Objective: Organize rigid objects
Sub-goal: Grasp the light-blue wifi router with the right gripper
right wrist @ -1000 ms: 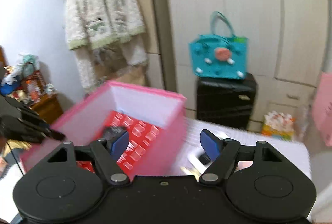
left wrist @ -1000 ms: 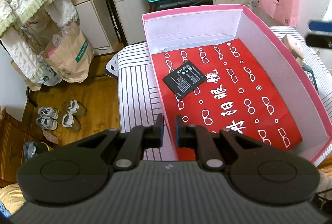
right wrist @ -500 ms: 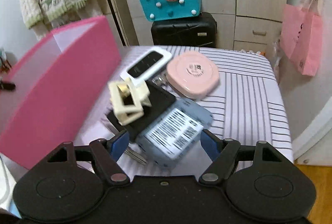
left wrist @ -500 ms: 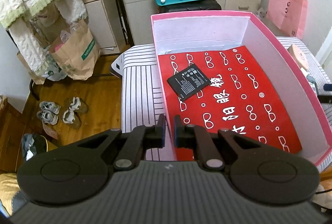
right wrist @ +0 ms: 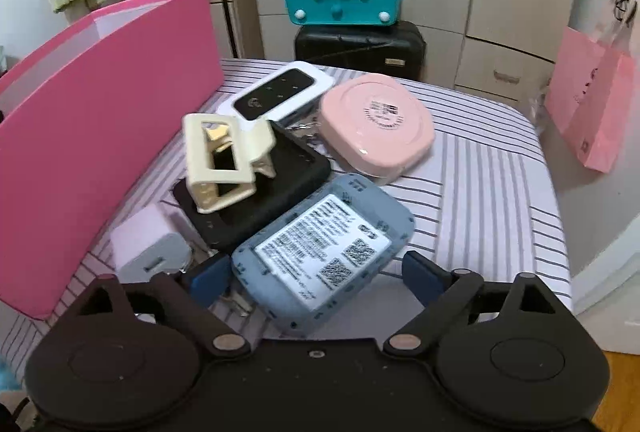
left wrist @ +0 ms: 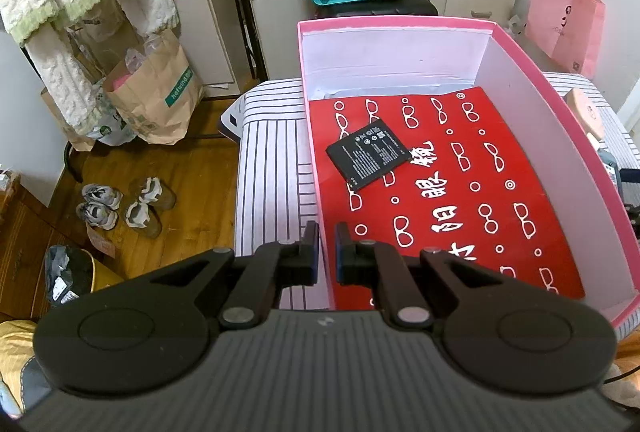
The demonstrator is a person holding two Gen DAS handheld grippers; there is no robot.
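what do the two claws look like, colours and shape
Both are matte black plastic: two round discs joined to angled link arms with silver pivot pins. The left claw has a ribbed grey body with a small white mark, and dark fingers edged in blue. The right claw has blue pads and a smooth black body. No cables or sleeves show.

black claws (left wrist: 325,252) (right wrist: 316,278), blue pads (right wrist: 208,282), silver pivot screws.

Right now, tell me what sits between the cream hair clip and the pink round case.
In the right wrist view, the black device under the cream hair clip fills most of that stretch, then striped cloth before the pink round case.
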